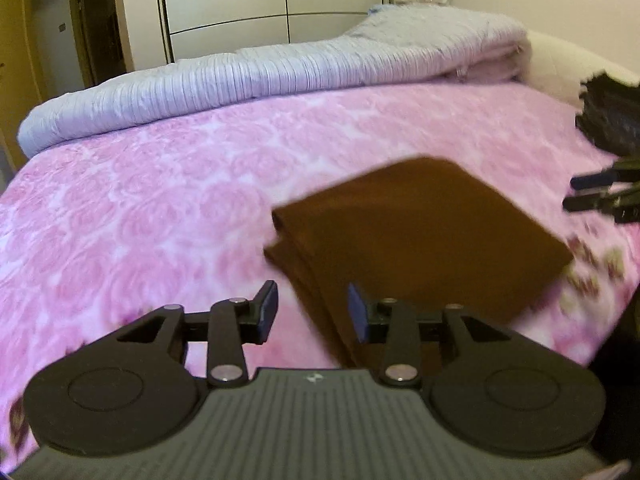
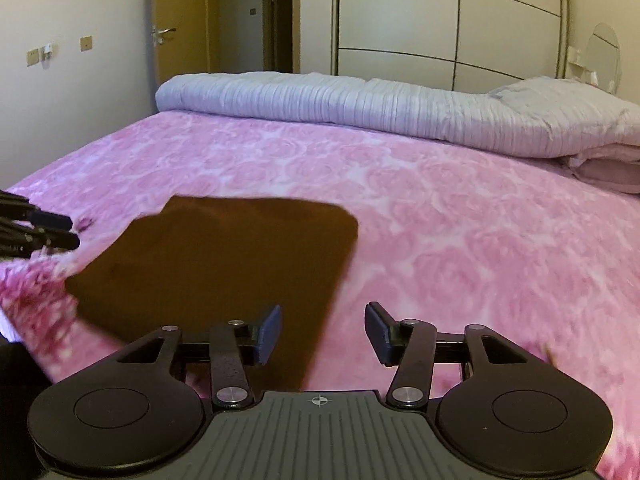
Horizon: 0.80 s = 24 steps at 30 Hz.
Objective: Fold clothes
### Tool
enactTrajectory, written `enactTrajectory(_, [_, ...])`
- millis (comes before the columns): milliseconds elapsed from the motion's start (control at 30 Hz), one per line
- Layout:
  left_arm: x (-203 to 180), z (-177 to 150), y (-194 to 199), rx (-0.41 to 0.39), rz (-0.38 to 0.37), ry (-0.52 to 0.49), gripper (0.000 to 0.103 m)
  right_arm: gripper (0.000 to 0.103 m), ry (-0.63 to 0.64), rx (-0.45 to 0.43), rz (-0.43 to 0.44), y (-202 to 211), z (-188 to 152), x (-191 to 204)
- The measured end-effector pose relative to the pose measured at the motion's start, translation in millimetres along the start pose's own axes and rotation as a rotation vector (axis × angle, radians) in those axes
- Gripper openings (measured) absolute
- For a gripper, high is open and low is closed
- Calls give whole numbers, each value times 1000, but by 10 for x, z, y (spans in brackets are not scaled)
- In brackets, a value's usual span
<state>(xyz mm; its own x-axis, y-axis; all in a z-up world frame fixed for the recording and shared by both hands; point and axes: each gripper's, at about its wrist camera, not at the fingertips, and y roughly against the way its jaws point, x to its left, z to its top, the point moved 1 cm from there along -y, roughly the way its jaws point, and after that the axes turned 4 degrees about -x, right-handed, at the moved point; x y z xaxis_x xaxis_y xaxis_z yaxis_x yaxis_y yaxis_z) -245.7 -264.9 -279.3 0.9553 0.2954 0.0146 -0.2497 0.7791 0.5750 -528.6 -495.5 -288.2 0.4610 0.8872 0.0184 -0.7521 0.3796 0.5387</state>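
A brown garment (image 1: 416,236) lies folded into a flat rectangle on the pink rose-patterned bed cover (image 1: 160,184). It also shows in the right wrist view (image 2: 224,264). My left gripper (image 1: 312,312) is open and empty, hovering over the garment's near left edge. My right gripper (image 2: 324,334) is open and empty, over the garment's near right edge. The right gripper's fingers (image 1: 592,192) show at the far right of the left wrist view, and the left gripper's fingers (image 2: 52,230) at the far left of the right wrist view.
A rolled lilac quilt (image 2: 360,108) lies along the far side of the bed. A dark pile of cloth (image 1: 612,120) sits at the bed's right edge. A white wardrobe (image 2: 440,24) and a door (image 2: 184,20) stand behind the bed.
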Motion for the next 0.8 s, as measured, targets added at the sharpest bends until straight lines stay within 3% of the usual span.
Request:
enactTrajectory(100, [202,169,-401,24,-44,77,42,62,-15,28,32,-337,165,-172])
enactTrajectory(300, [571,251,-1224,112,-91,236,41,63,-147,85,81,-1170,381,-607])
enactTrajectory(367, [630,249,-1358,123,-118,258,31,63,-224,97,96,-1420,408,-762])
enactTrajectory(433, [656,239,-1404,112,-162,270,4,63,-285,102,120,-1612,424,-876])
enactTrajectory(467, [642,239,-1380,93,-160,259,1,57,-309,102,145,-1675,428,-916])
enactTrajectory(500, [627,244,-1329,70,-150,239,0,24,-298,93,156,-1677,456,-901])
enactTrajectory(533, [629,253,-1235,36,-137,225,0,9,-273,80,163,-1657,494,-864])
enactTrajectory(633, [691,257,-1039,-36,-103,236,0,8,-199,42,184,-1596,608,-754])
enactTrajectory(800, [636,99,-1404,80,-70,206,0,8,-167,86,171,-1829,545,-696])
